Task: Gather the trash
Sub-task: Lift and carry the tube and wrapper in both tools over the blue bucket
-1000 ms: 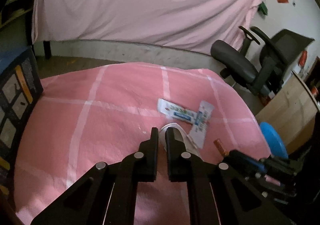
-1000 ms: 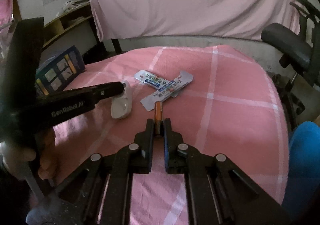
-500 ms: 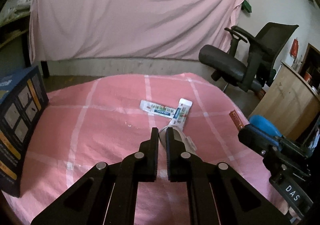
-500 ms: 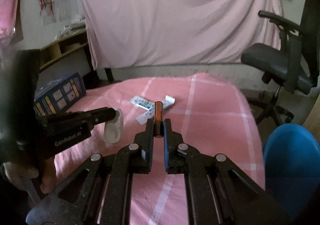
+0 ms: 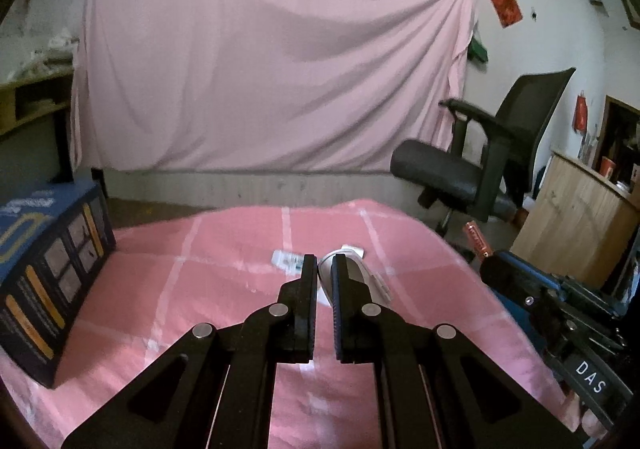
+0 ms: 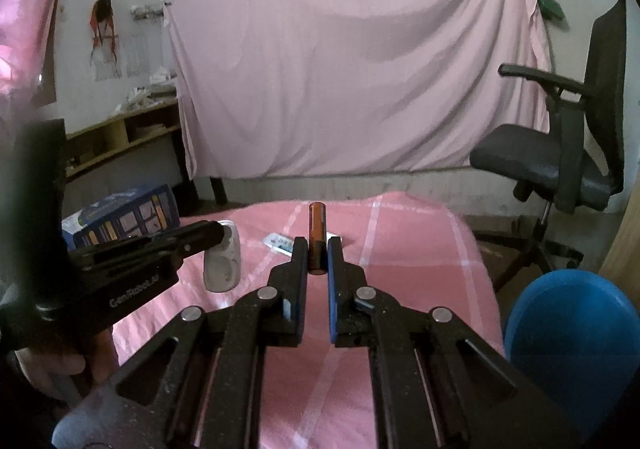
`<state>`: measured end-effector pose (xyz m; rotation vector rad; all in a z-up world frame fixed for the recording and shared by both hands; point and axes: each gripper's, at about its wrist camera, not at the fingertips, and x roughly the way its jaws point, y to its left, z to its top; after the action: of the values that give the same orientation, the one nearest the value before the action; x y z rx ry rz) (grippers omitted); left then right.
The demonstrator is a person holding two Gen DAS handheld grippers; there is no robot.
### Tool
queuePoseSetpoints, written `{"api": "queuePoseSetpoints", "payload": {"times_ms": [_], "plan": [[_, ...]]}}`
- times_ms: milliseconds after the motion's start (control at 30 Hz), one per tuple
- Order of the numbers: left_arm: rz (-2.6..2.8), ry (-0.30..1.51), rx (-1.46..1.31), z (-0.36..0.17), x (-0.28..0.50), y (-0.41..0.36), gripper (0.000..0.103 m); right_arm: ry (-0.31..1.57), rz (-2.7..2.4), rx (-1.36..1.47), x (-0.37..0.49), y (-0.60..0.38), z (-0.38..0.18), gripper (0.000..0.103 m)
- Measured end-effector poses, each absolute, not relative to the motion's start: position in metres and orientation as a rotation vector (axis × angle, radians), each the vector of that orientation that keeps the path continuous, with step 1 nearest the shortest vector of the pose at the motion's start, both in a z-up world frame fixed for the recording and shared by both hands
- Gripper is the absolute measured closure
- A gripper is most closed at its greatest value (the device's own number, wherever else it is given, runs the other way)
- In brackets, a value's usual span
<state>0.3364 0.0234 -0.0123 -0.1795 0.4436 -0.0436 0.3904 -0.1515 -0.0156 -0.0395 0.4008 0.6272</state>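
Both grippers have risen off the pink checked cloth (image 6: 420, 249) since the earlier frames, each carrying its item. Left gripper (image 5: 323, 263): jaws pinching a white plastic blister pack (image 5: 354, 275), lifted clear of the cloth. Right gripper (image 6: 318, 245): jaws clamped on a brown cylindrical battery (image 6: 317, 233), held upright. Two printed sachets (image 5: 290, 261) lie on the cloth. Dark blue carton (image 5: 44, 269) at the cloth's left edge. Blue bin (image 6: 568, 345) at right. Pink sheet (image 5: 260, 61) drapes the wall; black office chair (image 5: 480, 165) beside it.
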Motion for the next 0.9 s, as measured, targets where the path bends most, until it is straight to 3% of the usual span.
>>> {"api": "queuePoseSetpoints", "payload": {"times_ms": [267,900], "plan": [[0.001,0.271,-0.218,0.002,0.317,0.019,0.098,0.267,0.583,-0.046,0.376,-0.166,0.0,0.07],[-0.074,0.178,-0.137,0.007,0.301,-0.02,0.098,0.16,0.503,-0.02,0.362,-0.213,0.015,0.07]]}}
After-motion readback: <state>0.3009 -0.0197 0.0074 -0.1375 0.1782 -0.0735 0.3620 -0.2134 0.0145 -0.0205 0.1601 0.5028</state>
